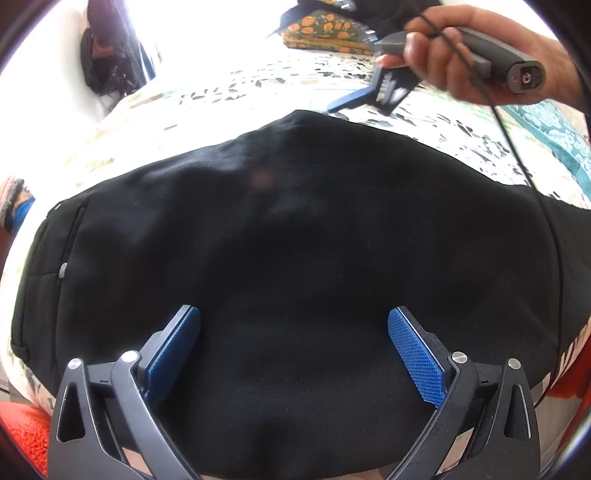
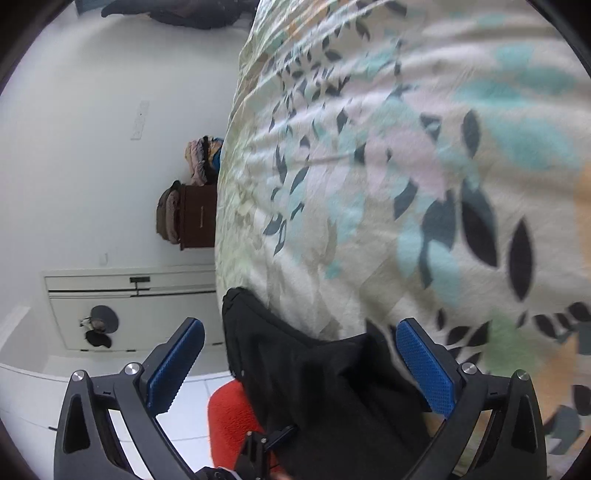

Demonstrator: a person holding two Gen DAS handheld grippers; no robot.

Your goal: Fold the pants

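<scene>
Black pants (image 1: 295, 221) lie spread flat on a floral bedsheet (image 1: 221, 96), with the waistband and a small button (image 1: 62, 269) at the left. My left gripper (image 1: 293, 312) hovers open just over the near part of the pants, nothing between its blue pads. A hand (image 1: 461, 44) holds my right gripper (image 1: 365, 98) above the far edge of the pants. In the right wrist view that gripper (image 2: 299, 325) is open, tilted sideways, with a corner of the pants (image 2: 325, 387) below its fingers and the bedsheet (image 2: 406, 166) beyond.
An orange-flowered cloth (image 1: 321, 29) and a teal cloth (image 1: 546, 125) lie at the far side of the bed. A red fluffy mat (image 2: 229, 417) is on the floor by the bed edge. A brown cabinet (image 2: 197, 216) stands by the white wall. A black cable (image 1: 509, 140) hangs from the right gripper.
</scene>
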